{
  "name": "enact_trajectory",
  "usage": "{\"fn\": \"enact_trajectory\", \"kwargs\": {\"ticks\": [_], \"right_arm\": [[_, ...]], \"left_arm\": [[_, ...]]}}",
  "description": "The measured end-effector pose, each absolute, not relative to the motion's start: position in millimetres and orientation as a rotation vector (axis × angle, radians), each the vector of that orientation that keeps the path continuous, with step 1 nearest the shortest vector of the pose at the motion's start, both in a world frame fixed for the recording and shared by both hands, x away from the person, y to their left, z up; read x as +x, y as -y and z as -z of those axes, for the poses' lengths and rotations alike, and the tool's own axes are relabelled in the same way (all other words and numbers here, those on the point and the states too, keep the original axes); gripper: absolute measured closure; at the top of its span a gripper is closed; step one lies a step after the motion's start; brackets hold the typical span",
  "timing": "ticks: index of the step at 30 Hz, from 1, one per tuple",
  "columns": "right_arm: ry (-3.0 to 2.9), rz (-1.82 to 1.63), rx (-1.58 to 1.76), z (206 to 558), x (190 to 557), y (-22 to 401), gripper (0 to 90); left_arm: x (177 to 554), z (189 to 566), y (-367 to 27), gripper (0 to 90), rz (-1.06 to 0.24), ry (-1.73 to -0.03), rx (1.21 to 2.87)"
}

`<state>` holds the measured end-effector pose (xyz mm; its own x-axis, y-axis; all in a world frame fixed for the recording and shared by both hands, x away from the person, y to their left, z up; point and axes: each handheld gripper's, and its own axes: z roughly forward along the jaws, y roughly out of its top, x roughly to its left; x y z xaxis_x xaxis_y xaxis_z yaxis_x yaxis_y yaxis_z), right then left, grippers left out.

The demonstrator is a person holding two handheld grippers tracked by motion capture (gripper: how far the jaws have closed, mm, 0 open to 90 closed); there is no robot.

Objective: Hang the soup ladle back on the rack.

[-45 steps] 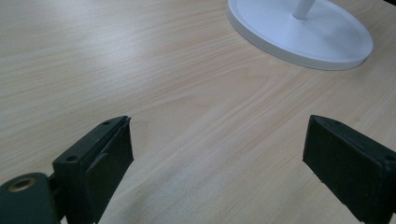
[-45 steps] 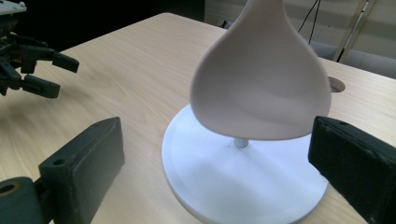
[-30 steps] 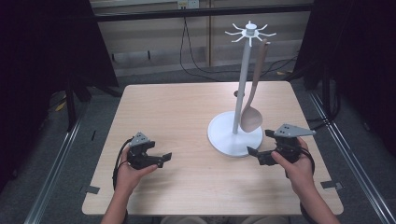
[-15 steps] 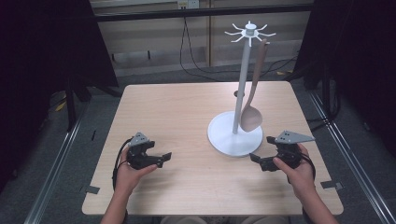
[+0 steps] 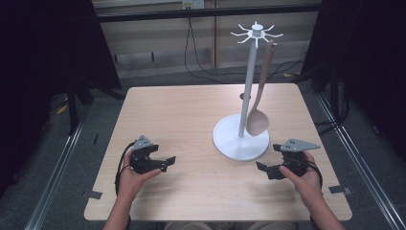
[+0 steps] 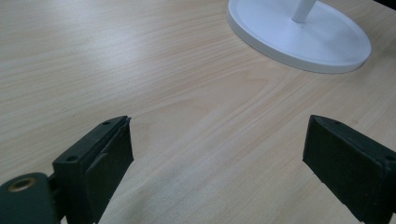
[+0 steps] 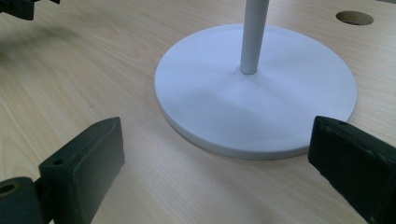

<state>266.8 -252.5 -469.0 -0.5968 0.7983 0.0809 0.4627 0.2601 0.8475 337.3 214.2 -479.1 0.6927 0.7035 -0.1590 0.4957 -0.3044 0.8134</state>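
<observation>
A white utensil stand point(image 5: 242, 141) with a round base and tall pole stands right of the table's middle. From one of the hooks at its top a wooden spoon point(image 5: 258, 120) hangs bowl down. My left gripper point(image 5: 167, 162) rests at the front left of the table, open and empty, and the stand's base point(image 6: 299, 35) lies far ahead of it. My right gripper point(image 5: 262, 168) rests at the front right, open and empty, its jaws pointing at the stand's base point(image 7: 254, 93) just ahead.
The light wooden table point(image 5: 191, 110) has a small round hole point(image 7: 354, 17) behind the stand. Metal rails run on the floor at both sides. Dark curtains and cables lie beyond the far edge.
My right gripper has drawn back from the stand's base toward the front edge of the table. The left gripper has stayed in place.
</observation>
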Motion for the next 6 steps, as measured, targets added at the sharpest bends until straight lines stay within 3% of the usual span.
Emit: {"fn": "enact_trajectory", "kwargs": {"ticks": [6], "right_arm": [[-2.152,-1.28,1.138,463.2,266.1,251.3,2.9]], "left_arm": [[338.1,478.7,-214.9,8.1,-0.282,-0.925,1.974]]}}
